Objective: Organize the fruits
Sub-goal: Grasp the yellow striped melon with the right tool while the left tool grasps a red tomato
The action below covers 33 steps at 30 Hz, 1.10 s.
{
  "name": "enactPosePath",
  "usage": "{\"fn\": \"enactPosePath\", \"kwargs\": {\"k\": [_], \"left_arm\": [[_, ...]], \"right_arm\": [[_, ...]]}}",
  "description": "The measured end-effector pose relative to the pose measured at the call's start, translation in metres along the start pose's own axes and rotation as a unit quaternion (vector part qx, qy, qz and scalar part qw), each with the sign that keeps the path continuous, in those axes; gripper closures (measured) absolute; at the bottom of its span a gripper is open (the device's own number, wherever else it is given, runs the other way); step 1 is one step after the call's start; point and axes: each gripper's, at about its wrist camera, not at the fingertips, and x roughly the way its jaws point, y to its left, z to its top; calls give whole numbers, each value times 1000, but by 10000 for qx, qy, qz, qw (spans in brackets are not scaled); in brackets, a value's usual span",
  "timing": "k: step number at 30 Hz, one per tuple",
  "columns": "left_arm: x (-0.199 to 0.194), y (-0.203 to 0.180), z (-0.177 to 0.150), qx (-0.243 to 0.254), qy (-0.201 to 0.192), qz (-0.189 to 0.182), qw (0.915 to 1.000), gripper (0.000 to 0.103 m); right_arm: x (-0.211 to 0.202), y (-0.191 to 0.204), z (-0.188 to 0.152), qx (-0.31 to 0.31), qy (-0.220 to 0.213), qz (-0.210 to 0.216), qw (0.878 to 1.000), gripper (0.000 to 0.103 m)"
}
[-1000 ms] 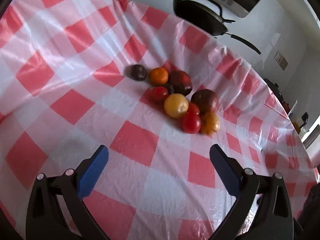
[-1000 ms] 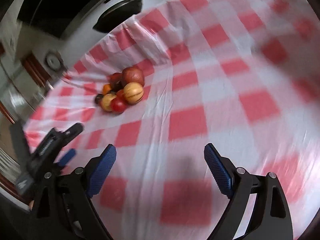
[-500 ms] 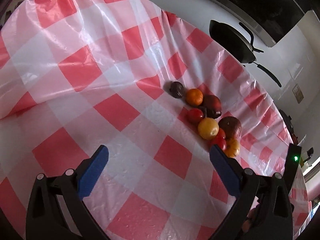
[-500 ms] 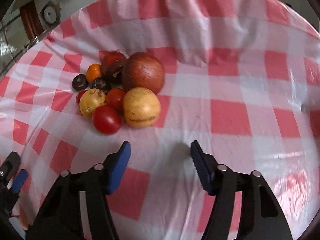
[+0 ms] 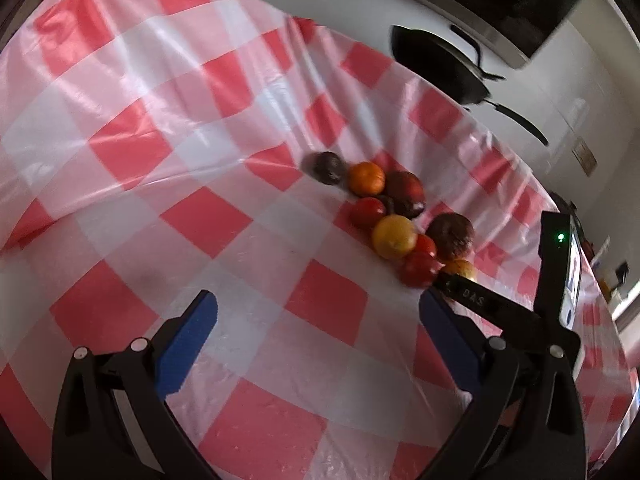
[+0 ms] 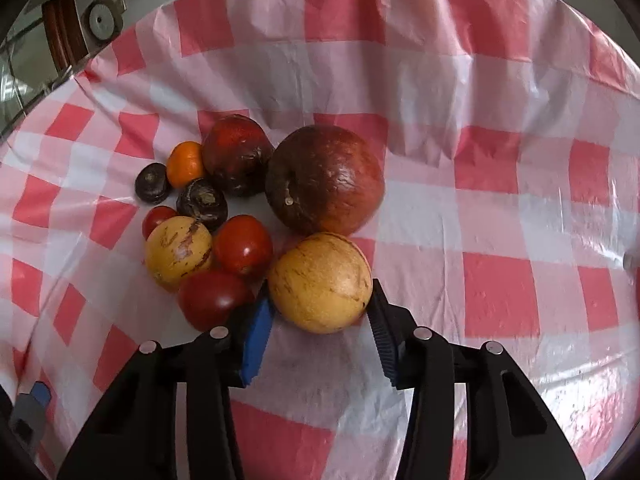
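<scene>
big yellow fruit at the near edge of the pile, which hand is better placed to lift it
Right. The right claw already straddles the big yellow fruit, jaws closing with it between them. The left claw hangs open over bare tablecloth, well short of the pile.

A glossy red-and-white checked plastic tablecloth (image 5: 224,216) is spread wide. A black frying pan (image 5: 436,66) is seen at one o'clock against a white wall (image 5: 344,12).
</scene>
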Motion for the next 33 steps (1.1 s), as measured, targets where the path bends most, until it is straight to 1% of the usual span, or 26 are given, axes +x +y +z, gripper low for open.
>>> {"fn": "enactPosePath", "kwargs": {"k": [2, 4, 6, 8, 11, 13, 14, 15, 17, 19, 21, 24, 26, 30, 31, 32, 33], "left_arm": [[0, -6, -2, 188, 13, -63, 9998, 2], [0, -13, -4, 387, 42, -171, 9991, 2], [0, -18, -6, 526, 83, -318, 9981, 2], [0, -25, -9, 714, 138, -458, 9963, 2], [-1, -37, -15, 979, 213, -713, 9924, 2], [2, -46, -18, 1065, 307, -818, 9905, 2], [6, -52, -19, 1115, 336, -797, 9900, 2], [10, -58, -20, 1163, 367, -741, 9898, 2], [22, -72, -21, 1288, 460, -483, 9894, 6], [38, -86, -22, 1439, 602, -247, 9874, 13], [56, -99, -19, 1495, 713, -51, 9862, 16], [80, -111, -9, 1393, 760, 147, 9872, 17], [95, -121, -5, 1478, 794, 354, 9852, 20], [121, -134, 0, 1680, 987, 754, 9779, 32], [125, -134, 1, 1651, 1025, 802, 9777, 35], [130, -132, 4, 1571, 1066, 883, 9778, 35], [131, -132, 5, 1558, 1049, 952, 9776, 39]], "right_arm": [[-16, -12, -10, 275, -184, 242, 9992, 58], [-36, -32, -28, 685, -349, 540, 9956, 58], [-55, -51, -45, 1042, -447, 752, 9907, 58], [-70, -71, -61, 1337, -450, 913, 9858, 58], [-94, -96, -87, 1692, -515, 999, 9792, 58], [-103, -101, -97, 1885, -611, 946, 9756, 58], [-108, -106, -102, 2040, -656, 862, 9729, 58], [-111, -111, -104, 2114, -679, 810, 9717, 58], [-110, -115, -104, 2187, -688, 716, 9707, 58], [-108, -118, -104, 2243, -641, 751, 9695, 58], [-108, -118, -104, 2248, -687, 738, 9692, 58], [-107, -114, -103, 2166, -714, 674, 9713, 58], [-107, -111, -102, 2090, -753, 620, 9730, 58], [-107, -104, -100, 1930, -798, 547, 9764, 58], [-107, -101, -99, 1874, -808, 521, 9776, 58], [-107, -100, -99, 1843, -815, 508, 9782, 58], [-108, -98, -99, 1783, -836, 483, 9792, 58]]}}
